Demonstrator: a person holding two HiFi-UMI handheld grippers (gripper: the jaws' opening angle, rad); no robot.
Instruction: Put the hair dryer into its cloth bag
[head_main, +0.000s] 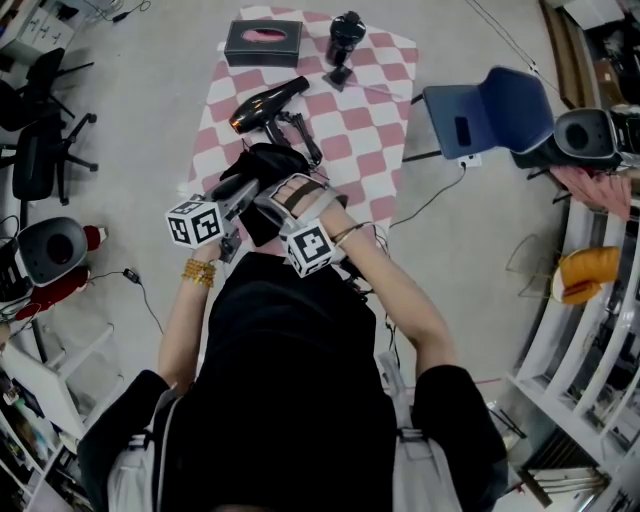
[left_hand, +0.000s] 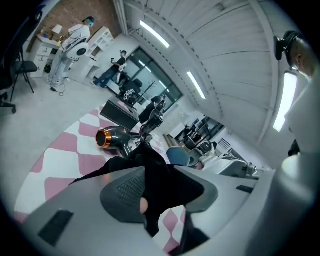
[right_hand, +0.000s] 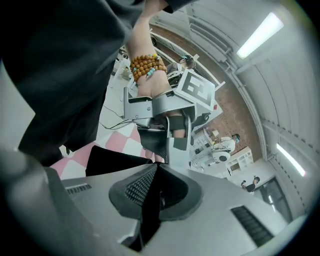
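The dark grey hair dryer (head_main: 265, 105) with an orange-ringed nozzle lies on the pink-and-white checked table (head_main: 375, 130), beyond both grippers; the left gripper view also shows the hair dryer (left_hand: 112, 137). The black cloth bag (head_main: 268, 165) hangs over the table's near end between the grippers. My right gripper (right_hand: 156, 187) is shut on an edge of the bag (right_hand: 115, 160). My left gripper (left_hand: 170, 192) stands open, its jaws wide apart, with the bag (left_hand: 160, 175) draped loosely between them. In the head view the left gripper (head_main: 235, 192) and right gripper (head_main: 285, 192) are close together.
A black box (head_main: 263, 42) and a black upright device (head_main: 345, 40) stand at the table's far end. A blue chair (head_main: 490, 110) stands to the right, with cables on the floor. Shelving and machines line both sides of the room.
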